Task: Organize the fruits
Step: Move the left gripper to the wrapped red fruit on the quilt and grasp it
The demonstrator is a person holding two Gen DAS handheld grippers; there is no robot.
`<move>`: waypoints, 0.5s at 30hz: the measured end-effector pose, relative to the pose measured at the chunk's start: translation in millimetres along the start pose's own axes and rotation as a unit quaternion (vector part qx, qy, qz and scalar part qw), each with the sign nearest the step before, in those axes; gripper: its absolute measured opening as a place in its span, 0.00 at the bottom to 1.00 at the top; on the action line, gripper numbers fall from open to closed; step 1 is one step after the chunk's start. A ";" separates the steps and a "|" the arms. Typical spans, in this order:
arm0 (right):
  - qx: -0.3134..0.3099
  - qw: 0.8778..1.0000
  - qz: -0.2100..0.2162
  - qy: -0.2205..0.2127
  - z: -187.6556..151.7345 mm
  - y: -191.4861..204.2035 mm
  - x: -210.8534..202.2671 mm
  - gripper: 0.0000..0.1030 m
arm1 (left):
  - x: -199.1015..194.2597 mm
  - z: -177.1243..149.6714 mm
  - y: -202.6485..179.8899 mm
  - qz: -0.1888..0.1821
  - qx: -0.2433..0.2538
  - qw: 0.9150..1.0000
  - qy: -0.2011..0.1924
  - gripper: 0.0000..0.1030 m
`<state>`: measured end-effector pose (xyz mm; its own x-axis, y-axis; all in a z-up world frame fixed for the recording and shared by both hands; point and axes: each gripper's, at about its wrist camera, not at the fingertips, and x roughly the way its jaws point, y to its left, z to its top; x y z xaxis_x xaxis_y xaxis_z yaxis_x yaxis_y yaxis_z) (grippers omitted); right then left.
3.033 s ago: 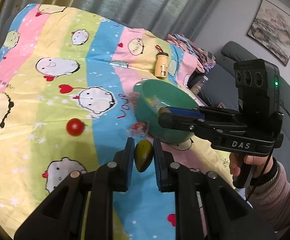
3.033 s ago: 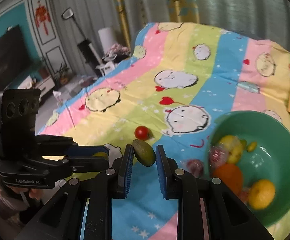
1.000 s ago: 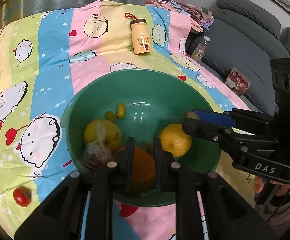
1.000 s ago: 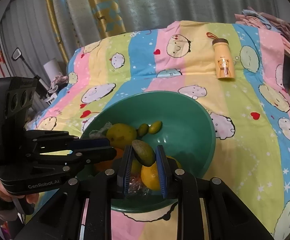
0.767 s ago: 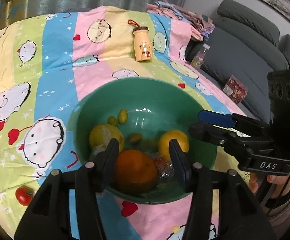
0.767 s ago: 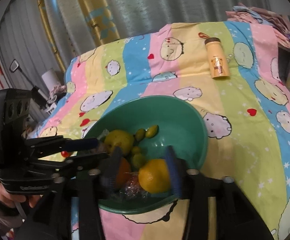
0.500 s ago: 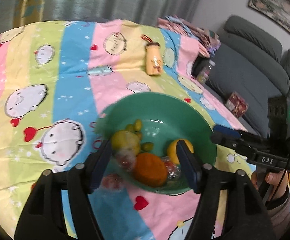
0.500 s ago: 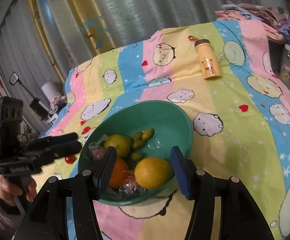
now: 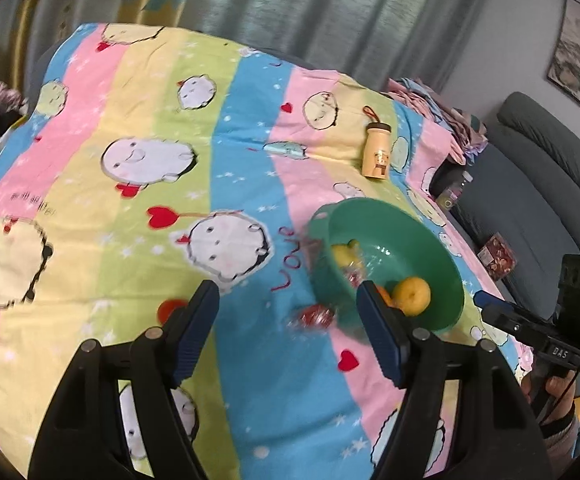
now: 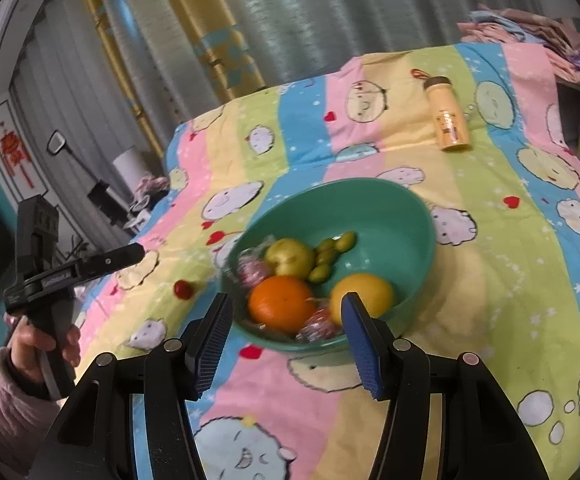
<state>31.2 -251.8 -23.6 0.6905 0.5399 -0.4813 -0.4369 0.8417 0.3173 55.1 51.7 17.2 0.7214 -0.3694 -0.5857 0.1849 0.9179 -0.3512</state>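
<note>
The left gripper (image 9: 288, 330) hovered with its blue-padded fingers (image 9: 194, 334) spread wide, having just been opening, nothing between them. Beyond them on the striped cartoon bedsheet (image 9: 90, 208) lay a red tomato (image 9: 170, 309) and a wrapped red fruit (image 9: 315, 316) just beside the green bowl (image 10: 402, 216). The right gripper (image 10: 286, 340) likewise stood with its fingers (image 10: 360, 344) parted and empty, having just been opening, near the bowl's front rim. Inside the bowl sat an orange (image 10: 283, 309), a yellow citrus (image 10: 364, 296), a pale yellow-green fruit (image 10: 290, 257), small green fruits (image 10: 330, 252) and wrapped pieces. A yellow bottle (image 10: 448, 118) lay well apart.
</note>
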 end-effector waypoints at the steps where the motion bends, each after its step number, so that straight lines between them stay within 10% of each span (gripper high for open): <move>1: -0.003 1.000 0.003 0.003 -1.7 3.3 0.1 0.55 | -2.4 -4.0 3.5 0.000 -0.007 1.000 0.002 0.70; 15: -0.035 0.996 0.039 0.070 -36.2 48.0 23.3 0.55 | 11.3 -40.7 -14.5 -0.007 0.070 0.997 0.041 0.70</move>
<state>5.5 -198.4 -49.1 0.5681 0.5961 -0.5674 -0.5290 0.7926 0.3031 33.4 28.3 -14.1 0.6627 -0.3875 -0.6408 0.2893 0.9217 -0.2583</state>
